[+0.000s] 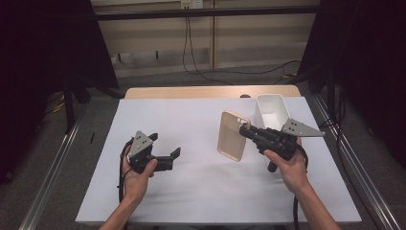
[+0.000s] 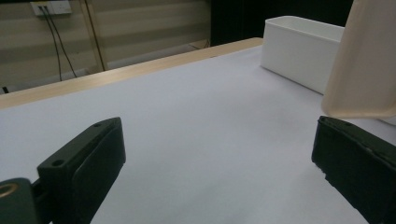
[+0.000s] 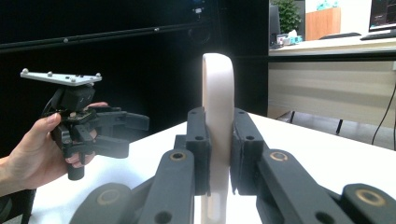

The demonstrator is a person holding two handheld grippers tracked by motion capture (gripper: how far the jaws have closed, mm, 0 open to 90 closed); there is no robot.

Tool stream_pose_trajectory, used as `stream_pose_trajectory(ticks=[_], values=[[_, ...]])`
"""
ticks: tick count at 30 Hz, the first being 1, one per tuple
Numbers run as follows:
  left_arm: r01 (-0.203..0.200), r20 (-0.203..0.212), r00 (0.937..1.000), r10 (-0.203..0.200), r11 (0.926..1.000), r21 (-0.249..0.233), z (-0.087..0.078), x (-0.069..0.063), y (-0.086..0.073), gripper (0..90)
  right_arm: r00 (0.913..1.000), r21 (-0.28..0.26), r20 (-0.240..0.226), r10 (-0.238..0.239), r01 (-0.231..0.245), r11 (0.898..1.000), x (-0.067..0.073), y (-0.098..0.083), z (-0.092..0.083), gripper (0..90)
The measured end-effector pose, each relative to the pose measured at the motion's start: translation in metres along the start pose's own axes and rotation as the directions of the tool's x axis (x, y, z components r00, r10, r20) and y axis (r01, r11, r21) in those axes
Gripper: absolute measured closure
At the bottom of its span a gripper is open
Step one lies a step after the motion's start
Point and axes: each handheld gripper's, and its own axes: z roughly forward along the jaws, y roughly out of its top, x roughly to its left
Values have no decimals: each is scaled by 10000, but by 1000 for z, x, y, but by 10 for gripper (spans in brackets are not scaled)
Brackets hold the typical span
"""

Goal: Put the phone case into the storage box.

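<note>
The right gripper [image 1: 245, 130] pinches a beige lid [image 1: 233, 135], probably plastic, upright near the worktop's [image 1: 191, 143] right edge, beside the white bin [image 1: 271, 111]. The left gripper [image 1: 165, 145] hovers with jaws spread, holding nothing.

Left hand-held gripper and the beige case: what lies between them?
Nothing: in the high view only bare white table cover separates the open left hand-held gripper from the beige case.

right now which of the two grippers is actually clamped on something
The right gripper, shut on the beige rounded plastic phone case and holding it above the white table cover. The left gripper has its jaws wide apart with nothing between them.
</note>
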Motion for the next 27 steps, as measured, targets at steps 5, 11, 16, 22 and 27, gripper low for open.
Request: stream_pose_trajectory(ticks=[5,11,16,22,27], values=[[44,-176,9998,-47,9999,-141,-10,4,-7,32,9998,-93,195,-20,22,10000,-5,6,-11,805],[203,-321,9993,-209,9996,-170,-15,9,-14,45,9994,-158,322,-133,138,9998,-10,13,-18,805],[387,-294,9987,-408,9970,-673,-19,12,-19,59,9992,-185,349,-214,221,9996,-12,18,-20,805],[387,-509,9977,-450,9922,-1183,-26,18,-33,64,9986,-189,410,-333,341,9992,-15,22,-20,805],[675,-661,9949,-763,9896,-1267,-35,25,-40,54,9975,-194,509,-493,504,9985,-18,23,-21,805]])
